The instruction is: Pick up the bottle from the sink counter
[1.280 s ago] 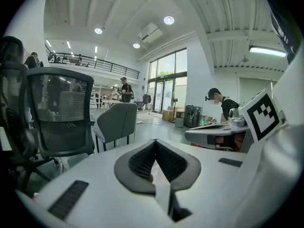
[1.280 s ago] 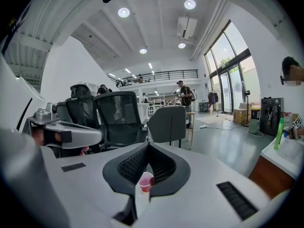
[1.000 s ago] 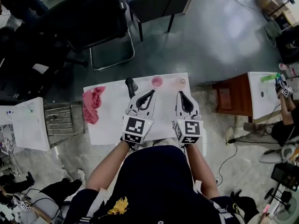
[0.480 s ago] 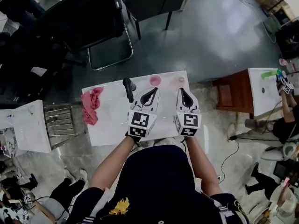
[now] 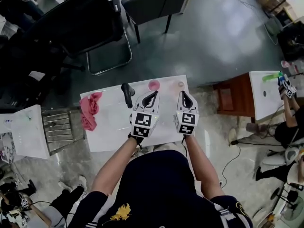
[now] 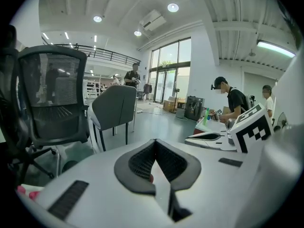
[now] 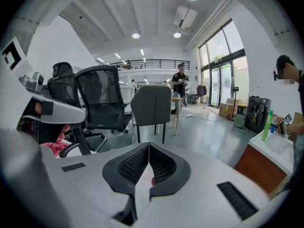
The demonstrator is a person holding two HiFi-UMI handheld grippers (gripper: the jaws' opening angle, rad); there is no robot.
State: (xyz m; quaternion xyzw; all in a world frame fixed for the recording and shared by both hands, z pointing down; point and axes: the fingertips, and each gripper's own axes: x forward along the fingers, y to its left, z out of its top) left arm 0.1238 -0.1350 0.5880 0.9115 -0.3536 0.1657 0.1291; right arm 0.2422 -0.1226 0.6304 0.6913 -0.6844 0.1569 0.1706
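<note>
The left hand-held gripper [image 5: 153, 94] and the right hand-held gripper [image 5: 184, 94] hover side by side over the near half of the white desk [image 5: 109, 129], both pointing toward its far edge. In the left gripper view the two pads meet at their tips [image 6: 155, 142]; the jaws are closed with nothing held. In the right gripper view the pads also meet at their tips [image 7: 148, 146]; this one is closed and empty as well.

The bottle [image 5: 127, 95], dark and upright, stands on the far half of the desk. It is just left of the left hand-held gripper and apart from it. A pink cloth [image 5: 88, 111] lies at the desk's left edge, so the bottle sits between cloth and gripper.

A pink cup [image 5: 154, 85] stands near the far edge, just beyond the left hand-held gripper's tips. A smaller round item [image 5: 180, 84] stands beyond the right one's tips; what it is cannot be told.
</note>
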